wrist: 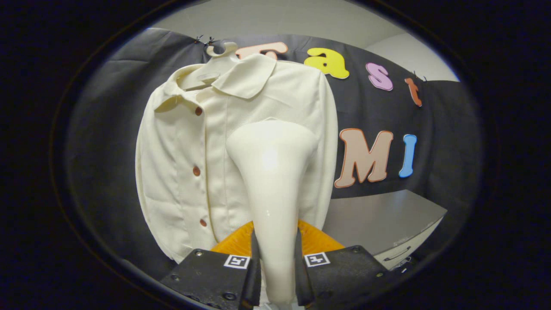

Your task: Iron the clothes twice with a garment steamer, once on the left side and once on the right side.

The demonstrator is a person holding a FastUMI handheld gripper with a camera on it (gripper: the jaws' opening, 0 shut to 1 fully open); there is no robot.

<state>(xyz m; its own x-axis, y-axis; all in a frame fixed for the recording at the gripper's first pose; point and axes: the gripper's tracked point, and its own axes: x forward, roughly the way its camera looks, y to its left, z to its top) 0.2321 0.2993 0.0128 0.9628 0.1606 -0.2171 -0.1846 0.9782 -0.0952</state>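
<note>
A cream shirt (189,146) with brown buttons hangs on a pale hanger (217,56) against the booth's black cloth wall. My gripper (275,258) is shut on the handle of a white garment steamer (271,172). The steamer's wide head rises beyond the fingers and stands in front of the shirt's right half, about chest height. The head hides part of that side. I cannot tell whether it touches the fabric.
A grey cabinet top (379,219) with a drawer handle (398,254) lies to the right of the shirt, below the cloth wall. A pale wall or ceiling (280,19) shows above the cloth.
</note>
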